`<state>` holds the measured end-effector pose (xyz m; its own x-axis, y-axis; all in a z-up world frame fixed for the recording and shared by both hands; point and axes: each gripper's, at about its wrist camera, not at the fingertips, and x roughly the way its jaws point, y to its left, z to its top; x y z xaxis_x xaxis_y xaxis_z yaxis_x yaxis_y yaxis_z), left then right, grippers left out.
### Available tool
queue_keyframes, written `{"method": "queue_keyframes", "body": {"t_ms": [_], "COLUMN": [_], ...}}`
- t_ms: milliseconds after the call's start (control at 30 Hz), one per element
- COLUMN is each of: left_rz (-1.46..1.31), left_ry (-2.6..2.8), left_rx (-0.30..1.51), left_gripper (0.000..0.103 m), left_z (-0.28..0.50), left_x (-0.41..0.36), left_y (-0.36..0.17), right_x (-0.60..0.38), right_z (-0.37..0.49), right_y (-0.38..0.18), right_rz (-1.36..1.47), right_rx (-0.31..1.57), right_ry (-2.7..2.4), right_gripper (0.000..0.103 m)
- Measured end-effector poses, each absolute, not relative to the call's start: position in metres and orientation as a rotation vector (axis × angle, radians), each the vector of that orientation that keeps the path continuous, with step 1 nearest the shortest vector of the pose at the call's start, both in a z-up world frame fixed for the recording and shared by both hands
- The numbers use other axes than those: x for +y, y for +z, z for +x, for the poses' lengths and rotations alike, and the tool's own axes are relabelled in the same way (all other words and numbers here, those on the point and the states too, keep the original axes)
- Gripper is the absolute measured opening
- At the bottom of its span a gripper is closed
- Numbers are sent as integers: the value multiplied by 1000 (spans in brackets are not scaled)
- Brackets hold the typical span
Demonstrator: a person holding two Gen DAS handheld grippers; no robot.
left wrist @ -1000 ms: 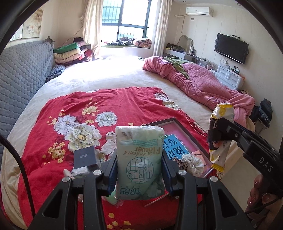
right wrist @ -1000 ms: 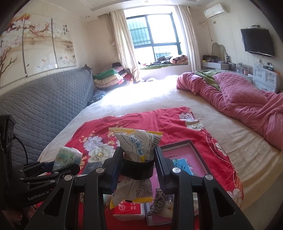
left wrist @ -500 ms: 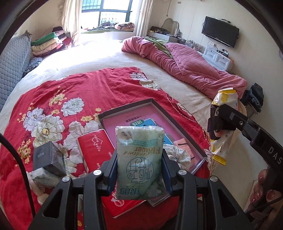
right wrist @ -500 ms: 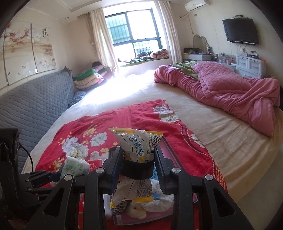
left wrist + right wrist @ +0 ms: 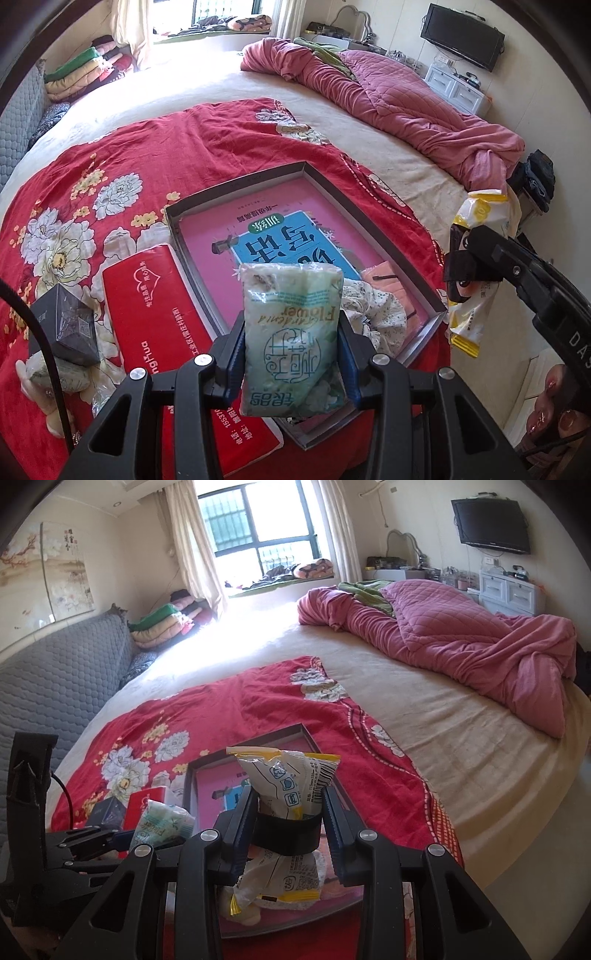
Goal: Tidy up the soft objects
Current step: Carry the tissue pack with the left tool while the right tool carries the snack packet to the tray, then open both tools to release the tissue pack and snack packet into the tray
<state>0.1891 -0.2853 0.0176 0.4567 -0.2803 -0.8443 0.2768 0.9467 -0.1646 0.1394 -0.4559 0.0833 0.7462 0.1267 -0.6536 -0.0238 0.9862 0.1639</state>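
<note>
Cream sheet covers the wide bed (image 5: pixel 207 92), and a crumpled pink quilt (image 5: pixel 461 638) lies along its far side. On the near part of the bed a red floral blanket (image 5: pixel 155 140) is spread. Only the right wrist view shows the grey quilted headboard (image 5: pixel 55 672) and the window behind it.

On the blanket rests a shallow grey tray (image 5: pixel 236 182) with a pink bottom, and a blue booklet (image 5: pixel 288 243) lies flat in it. At the near right of the tray sits a bunched speckled cloth (image 5: pixel 380 314) (the left wrist view shows it clearly; in the right wrist view the snack bag hides most of it). Just beside the tray's left wall lies a red tissue pack (image 5: pixel 155 306). Further left a small black box (image 5: pixel 64 326) rests on a pale wrapped item; the left wrist view shows this well, the other view only a corner of the box.

The left gripper (image 5: pixel 291 343) holds a pale green tissue packet (image 5: pixel 291 328) upright, with its fingers pressed on both sides of it, above the near edge of the tray. The right gripper (image 5: pixel 288 823) is clamped on a white and yellow snack bag (image 5: pixel 288 779) at a black band around the bag's middle, also above the tray. In the left wrist view this bag hangs off to the right, beyond the tray's right wall, and part of a hand (image 5: pixel 554 406) shows at the lower right corner.
</note>
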Motion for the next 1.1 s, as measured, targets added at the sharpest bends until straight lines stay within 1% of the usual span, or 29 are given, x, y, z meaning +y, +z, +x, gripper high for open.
{"method": "queue_keyframes", "body": {"t_ms": [567, 1100], "left_rz": [-12, 33], "left_ry": [-336, -353], "left_rx": [1124, 1108], "left_gripper": [43, 44], "left_z": [227, 235], "left_x": [-286, -302], "left_y": [-29, -32], "right_x": [-432, -435], "right_z": [182, 191], "right_y": [11, -20], "right_rz": [47, 101], "right_rx": [892, 947], "right_ry": [135, 142], "right_gripper": [37, 37]}}
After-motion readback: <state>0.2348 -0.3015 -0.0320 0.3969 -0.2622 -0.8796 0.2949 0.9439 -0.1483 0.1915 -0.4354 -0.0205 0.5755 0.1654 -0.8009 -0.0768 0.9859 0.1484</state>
